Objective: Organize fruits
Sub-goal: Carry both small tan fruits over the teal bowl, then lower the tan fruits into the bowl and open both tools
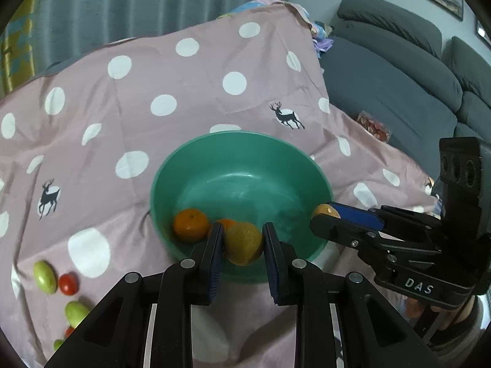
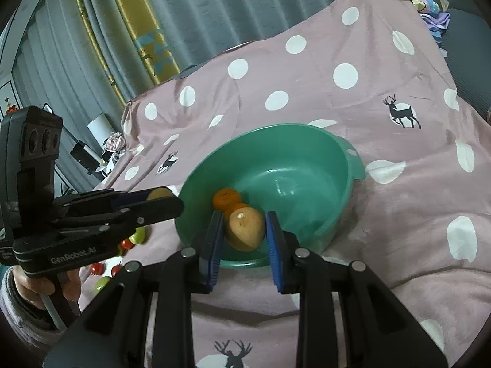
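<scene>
I have a fruit in each hand right now. My left tongs (image 1: pixel 242 239) are pinching a yellowish pear (image 1: pixel 243 243), held just over the near rim of the green bowl (image 1: pixel 245 144); my right tongs (image 2: pixel 242 230) are pinching a brownish-yellow pear (image 2: pixel 245 228), also poised over the bowl's near edge. In the left wrist view the right tongs come in from the side over the bowl's rim with their fruit peeking out at the tip. Already in the bowl I count two oranges (image 1: pixel 191 225), lying together against the near wall, one partly hidden behind what I hold. The bowl sits on a pink spotted cloth (image 1: pixel 184 92) that drapes the surface; I cannot tell what is underneath it. Off to the left of the bowl on that cloth there are green fruits (image 1: pixel 45 277) and small red ones (image 1: pixel 68 284) scattered loose, well apart from the bowl. So I judge the job is partly done: two pieces in, two more about to be dropped, and a handful of green and red ones left to collect afterwards.
</scene>
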`<action>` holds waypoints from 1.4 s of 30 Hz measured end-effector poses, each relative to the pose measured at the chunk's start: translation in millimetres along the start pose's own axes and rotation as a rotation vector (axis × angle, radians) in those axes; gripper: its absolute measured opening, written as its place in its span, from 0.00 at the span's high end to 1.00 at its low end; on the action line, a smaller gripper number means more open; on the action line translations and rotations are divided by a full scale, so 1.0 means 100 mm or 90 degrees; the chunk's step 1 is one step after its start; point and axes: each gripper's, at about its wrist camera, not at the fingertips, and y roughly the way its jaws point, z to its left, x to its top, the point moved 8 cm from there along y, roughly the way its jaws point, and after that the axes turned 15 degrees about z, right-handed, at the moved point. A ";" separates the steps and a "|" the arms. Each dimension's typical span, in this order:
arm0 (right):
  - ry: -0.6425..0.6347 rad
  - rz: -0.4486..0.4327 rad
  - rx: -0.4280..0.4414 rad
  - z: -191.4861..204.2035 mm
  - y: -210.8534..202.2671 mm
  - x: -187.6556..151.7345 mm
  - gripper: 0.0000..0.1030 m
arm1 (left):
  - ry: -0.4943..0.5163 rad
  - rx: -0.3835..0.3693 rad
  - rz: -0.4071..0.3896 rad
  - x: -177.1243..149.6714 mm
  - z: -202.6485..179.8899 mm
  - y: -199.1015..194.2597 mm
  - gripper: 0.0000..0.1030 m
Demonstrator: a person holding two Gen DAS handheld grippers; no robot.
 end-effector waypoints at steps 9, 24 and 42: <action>-0.001 0.004 -0.023 -0.07 0.07 0.09 0.73 | 0.012 0.026 0.026 0.10 -0.03 0.21 0.75; -0.002 0.018 -0.036 -0.09 0.17 0.12 0.71 | -0.001 0.059 0.040 0.15 0.03 0.40 0.75; 0.027 -0.015 -0.004 -0.05 -0.06 0.03 0.44 | -0.068 0.045 -0.039 -0.01 0.40 -0.14 0.24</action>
